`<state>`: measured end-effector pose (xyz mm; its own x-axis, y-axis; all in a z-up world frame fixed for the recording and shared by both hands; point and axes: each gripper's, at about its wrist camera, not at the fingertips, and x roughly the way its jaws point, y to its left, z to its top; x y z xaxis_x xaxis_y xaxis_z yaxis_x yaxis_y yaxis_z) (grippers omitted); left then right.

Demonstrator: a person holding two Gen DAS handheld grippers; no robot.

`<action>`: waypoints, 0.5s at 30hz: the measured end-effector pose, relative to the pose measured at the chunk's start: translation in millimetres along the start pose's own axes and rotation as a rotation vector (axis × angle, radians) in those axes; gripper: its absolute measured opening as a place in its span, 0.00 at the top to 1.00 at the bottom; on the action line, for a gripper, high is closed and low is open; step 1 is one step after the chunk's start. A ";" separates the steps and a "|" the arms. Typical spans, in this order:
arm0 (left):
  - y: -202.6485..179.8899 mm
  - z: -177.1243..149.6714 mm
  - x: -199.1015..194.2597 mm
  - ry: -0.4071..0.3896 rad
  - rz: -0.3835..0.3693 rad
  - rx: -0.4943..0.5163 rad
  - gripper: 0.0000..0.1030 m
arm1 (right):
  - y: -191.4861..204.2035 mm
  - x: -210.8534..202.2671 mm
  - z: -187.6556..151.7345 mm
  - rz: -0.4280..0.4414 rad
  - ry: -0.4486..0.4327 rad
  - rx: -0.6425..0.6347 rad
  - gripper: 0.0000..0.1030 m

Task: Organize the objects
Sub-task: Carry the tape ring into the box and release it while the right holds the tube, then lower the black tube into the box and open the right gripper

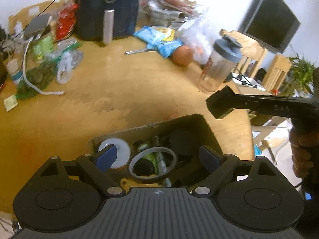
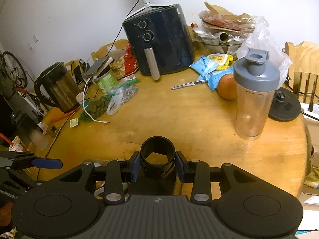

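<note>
Right hand-held gripper clenched on a short black tube, blue pads pressing its sides, open end of the tube facing up and away over the wooden counter. Left hand-held gripper released, jaws spread wide and empty, hanging just above an open cardboard box near the counter's front edge. Inside the box — a white round lid at the left, a grey ring in the middle, a green-labelled item under the ring, a dark round piece at the right. Seen from the left wrist view, right hand-held gripper reaching in from the right above the counter, beside the box, gripped by a hand. Farther back on the counter: clear shaker bottle with grey lid upright, an orange just beside it, blue snack packets, a dark air fryer, a kettle at the far left.
</note>
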<state>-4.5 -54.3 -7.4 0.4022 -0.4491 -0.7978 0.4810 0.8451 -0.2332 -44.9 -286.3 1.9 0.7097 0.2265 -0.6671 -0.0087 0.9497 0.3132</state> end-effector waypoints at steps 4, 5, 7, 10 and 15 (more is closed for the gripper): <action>6.1 -5.0 -3.5 -0.001 0.011 -0.036 0.12 | 7.1 2.8 -0.6 0.019 0.010 -0.014 0.61; 6.9 -6.2 -4.6 -0.003 0.018 -0.042 0.12 | 9.1 3.6 -0.1 0.024 0.012 -0.019 0.61; 8.3 -7.7 -6.9 -0.011 0.038 -0.053 0.12 | 13.8 5.3 1.4 0.036 0.015 -0.029 0.61; 11.8 -9.5 -10.3 -0.026 0.059 -0.076 0.12 | 21.3 8.2 5.0 0.060 0.020 -0.053 0.61; 18.1 -14.4 -16.0 -0.039 0.079 -0.115 0.12 | 38.4 12.6 13.3 0.106 0.021 -0.097 0.61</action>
<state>-13.5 -27.7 -6.9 0.4667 -0.3885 -0.7945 0.3547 0.9052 -0.2343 -26.9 -249.8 14.5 0.6860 0.3300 -0.6485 -0.1516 0.9365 0.3162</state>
